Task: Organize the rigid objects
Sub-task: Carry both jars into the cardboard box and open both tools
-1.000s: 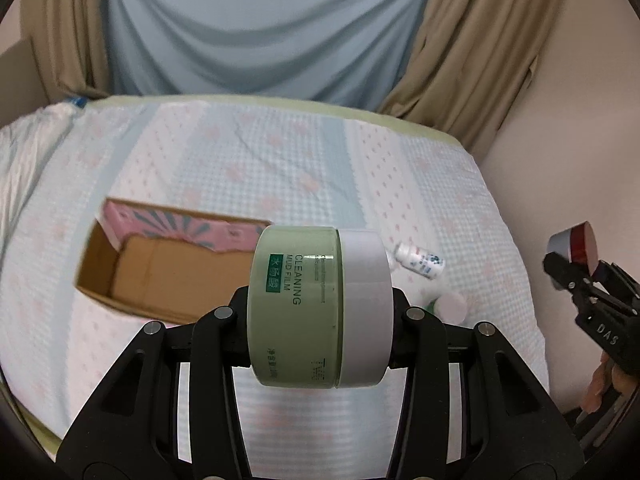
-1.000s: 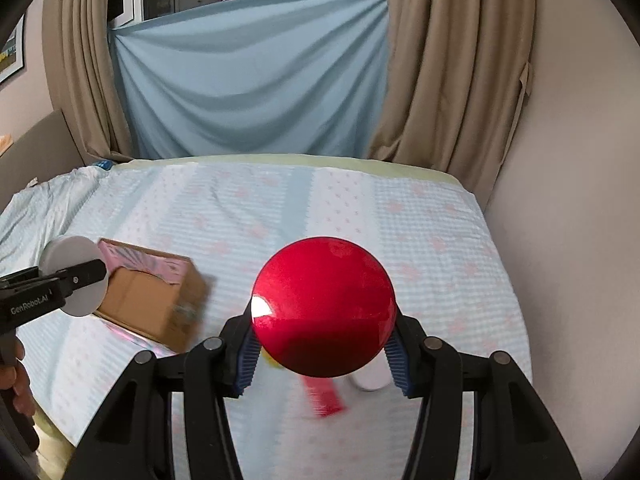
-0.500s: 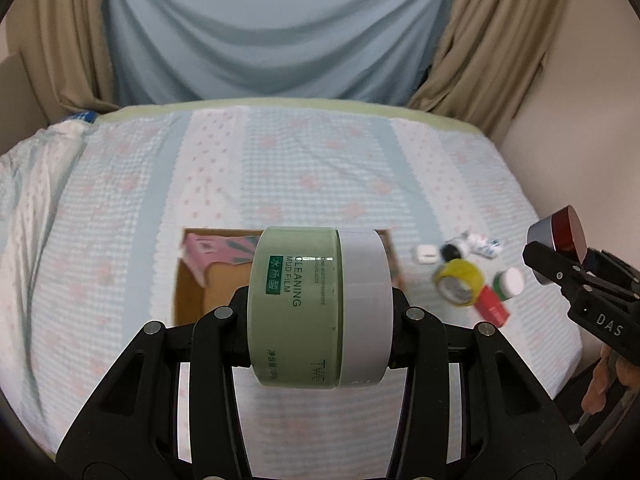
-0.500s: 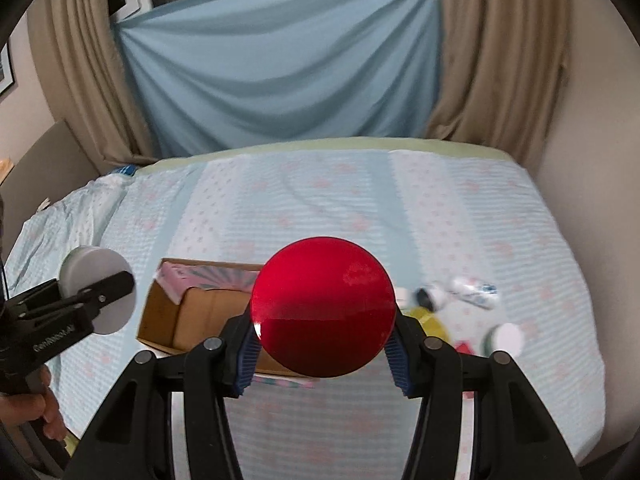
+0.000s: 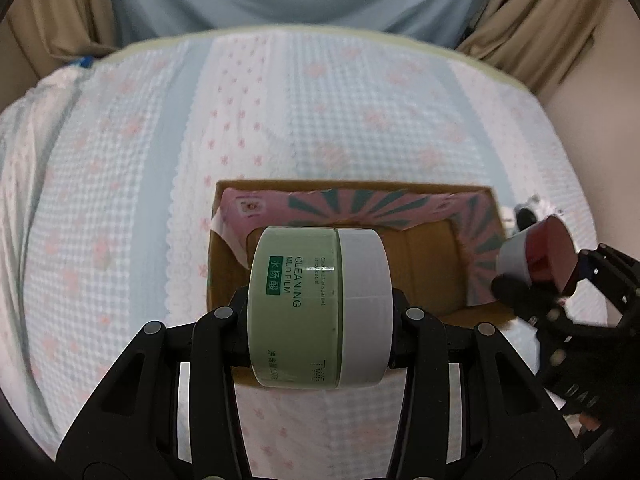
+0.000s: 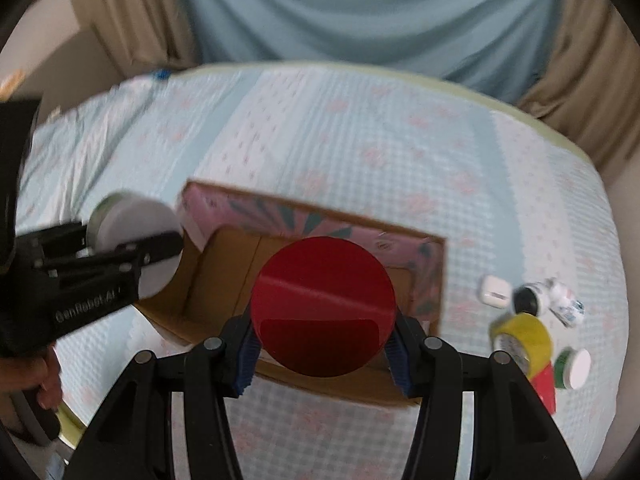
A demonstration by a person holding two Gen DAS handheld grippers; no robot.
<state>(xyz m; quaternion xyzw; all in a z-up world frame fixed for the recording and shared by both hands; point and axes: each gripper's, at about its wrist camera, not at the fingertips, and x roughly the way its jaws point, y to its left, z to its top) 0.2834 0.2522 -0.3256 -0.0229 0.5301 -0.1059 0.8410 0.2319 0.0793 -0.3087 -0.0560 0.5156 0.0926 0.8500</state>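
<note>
My left gripper (image 5: 320, 312) is shut on a pale green jar with a white lid (image 5: 316, 308), labelled "cleaning mud film", held on its side above the near edge of an open cardboard box (image 5: 432, 276) with pink flaps. My right gripper (image 6: 323, 340) is shut on a round red-topped jar (image 6: 323, 304), held over the same box (image 6: 224, 276). In the left wrist view the right gripper (image 5: 560, 280) and its red jar (image 5: 540, 252) hover at the box's right side. In the right wrist view the left gripper (image 6: 132, 252) and the green jar (image 6: 136, 224) are at the box's left end.
The box lies on a bed with a light blue and pink patterned cover (image 5: 120, 200). Right of the box lie a yellow tape roll (image 6: 522, 340), a white earbud case (image 6: 494, 290), small bottles (image 6: 560, 300), a green-and-white capped jar (image 6: 574, 368) and a red item (image 6: 544, 388). Curtains and a wall stand behind.
Both grippers have moved forward and down toward the box, which now looks larger and sits right under both held jars. The two grippers have come closer together.
</note>
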